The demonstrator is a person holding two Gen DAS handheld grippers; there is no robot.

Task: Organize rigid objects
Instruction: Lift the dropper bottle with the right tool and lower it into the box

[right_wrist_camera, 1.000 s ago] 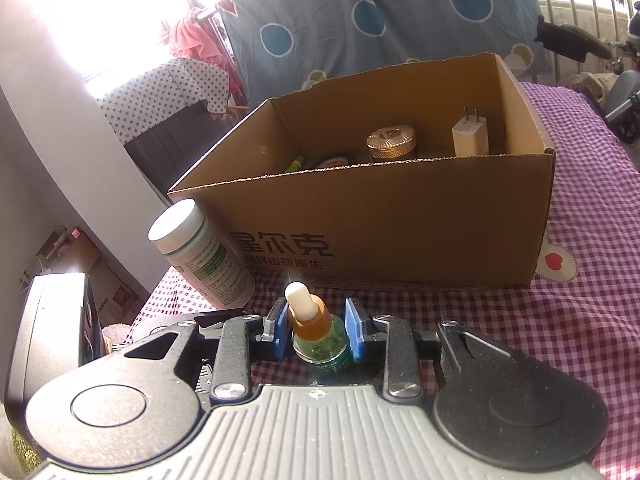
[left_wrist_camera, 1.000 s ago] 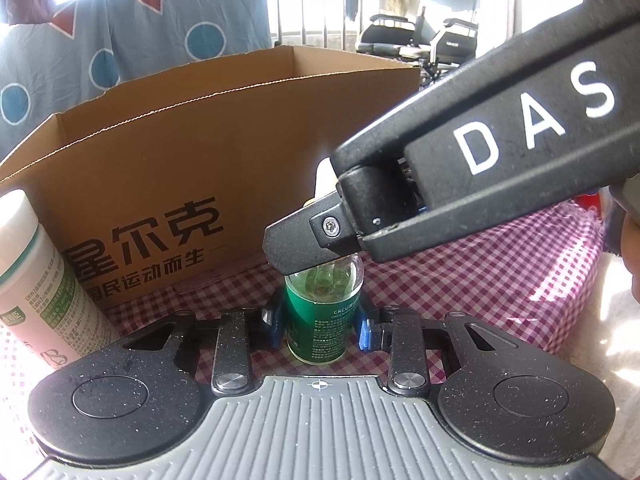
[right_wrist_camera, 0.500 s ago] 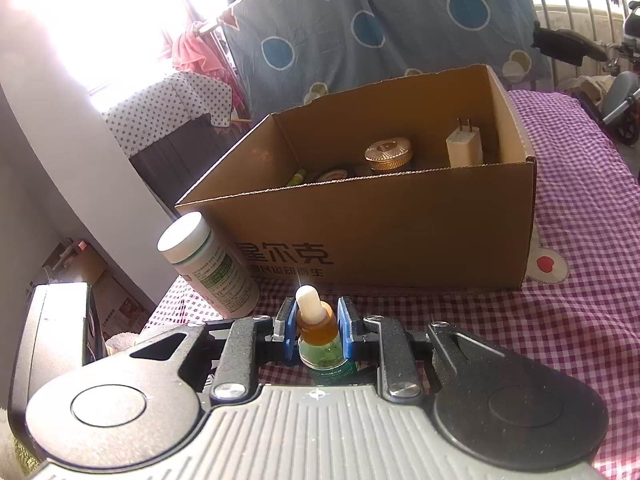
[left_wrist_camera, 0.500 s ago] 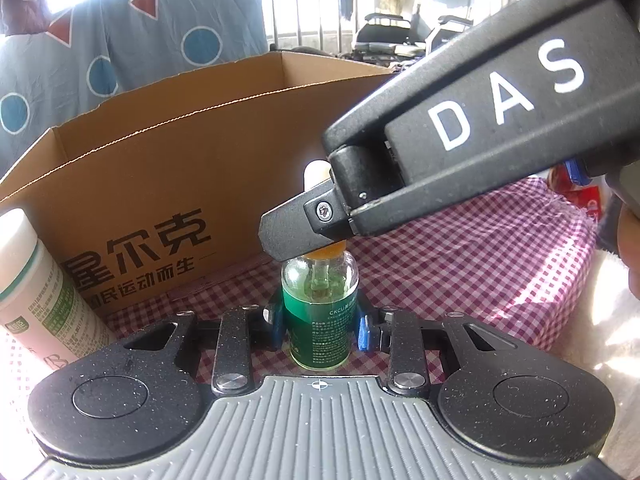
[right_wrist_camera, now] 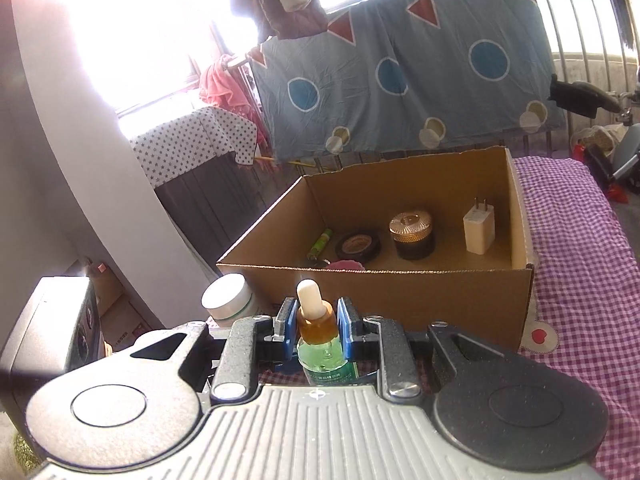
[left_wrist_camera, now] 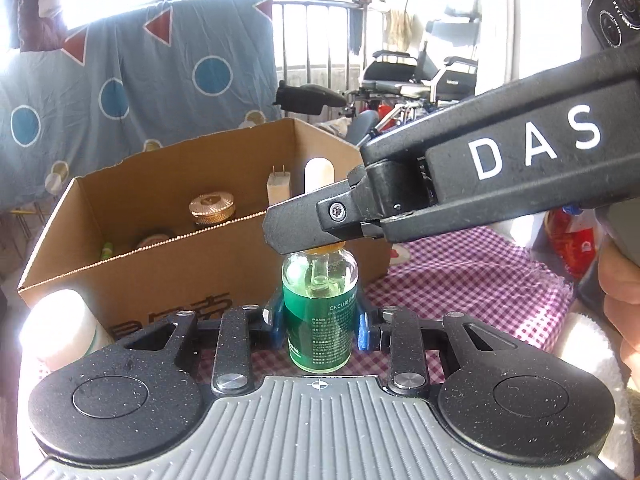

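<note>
dropper bottle (right_wrist_camera: 320,332): clear glass, green liquid, amber collar, white bulb
cardboard box (right_wrist_camera: 400,300): plain brown, dark printed characters on the front
tablecloth (right_wrist_camera: 580,280): purple and white gingham
hanging sheet (right_wrist_camera: 400,80), upper frame: blue with blue circles ringed white and red triangles
charger (right_wrist_camera: 479,232): white
jar (right_wrist_camera: 412,236): black, ribbed copper lid
gripper pads (right_wrist_camera: 343,330): blue

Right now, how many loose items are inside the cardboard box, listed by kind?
White wall charger plug: 1
Dark jar with gold ribbed lid: 1
Black tape roll: 1
Green lighter: 1
Pink item, partly hidden: 1
Total: 5
</note>
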